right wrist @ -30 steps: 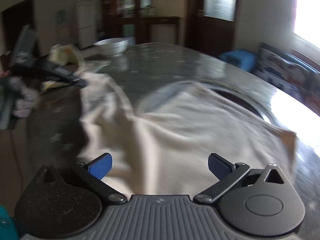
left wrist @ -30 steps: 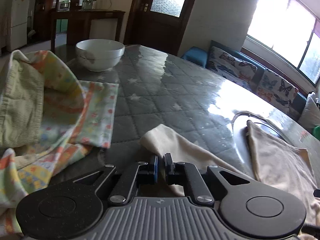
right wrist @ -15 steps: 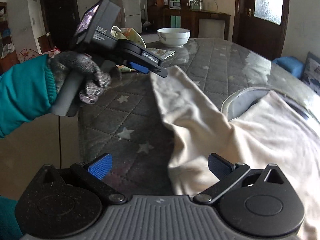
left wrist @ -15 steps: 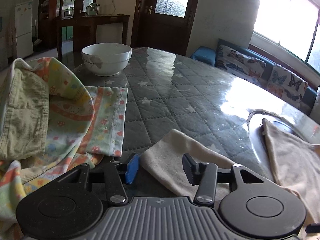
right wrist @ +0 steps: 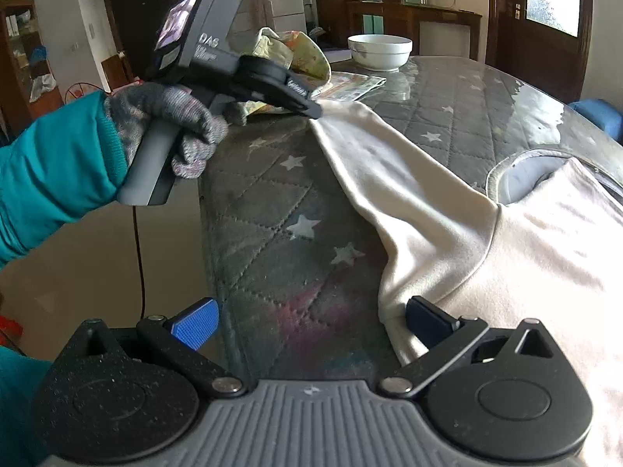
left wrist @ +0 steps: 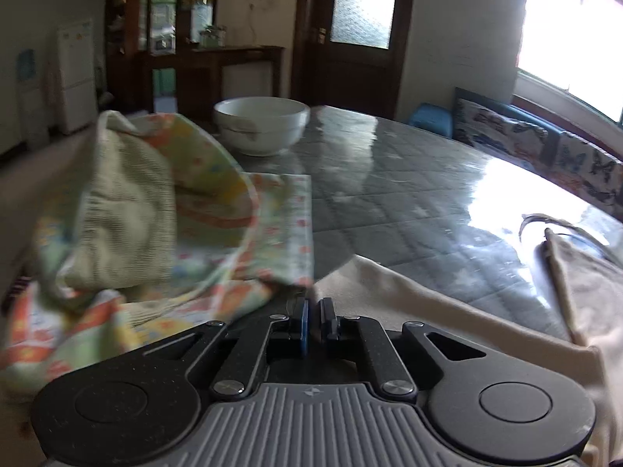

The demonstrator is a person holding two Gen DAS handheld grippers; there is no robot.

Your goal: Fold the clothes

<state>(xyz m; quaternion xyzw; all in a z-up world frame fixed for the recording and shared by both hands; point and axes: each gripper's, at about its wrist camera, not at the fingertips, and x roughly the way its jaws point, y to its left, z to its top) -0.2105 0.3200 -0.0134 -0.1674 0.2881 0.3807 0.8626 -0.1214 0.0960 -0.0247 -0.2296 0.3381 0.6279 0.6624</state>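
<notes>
A cream long-sleeved shirt (right wrist: pixel 545 241) lies on the quilted grey star-pattern table (right wrist: pixel 272 202). Its sleeve (right wrist: pixel 389 163) stretches toward the table's left edge. My left gripper (left wrist: pixel 314 311) is shut on the sleeve's cuff (left wrist: pixel 350 272); in the right wrist view it (right wrist: pixel 317 111) pinches the cuff tip, held by a gloved hand. My right gripper (right wrist: pixel 311 321) is open, low over the table near the shirt's armpit, its right finger (right wrist: pixel 428 319) touching the cloth.
A pile of floral and striped clothes (left wrist: pixel 148 210) lies at the table's left, right beside the left gripper. A white bowl (left wrist: pixel 261 124) stands behind it. A sofa with butterfly cushions (left wrist: pixel 545 148) runs along the far right side.
The left gripper opened half a second ago and has now shut on the sleeve cuff, stretching the sleeve taut. The right gripper stayed open and moved down toward the shirt's side.
</notes>
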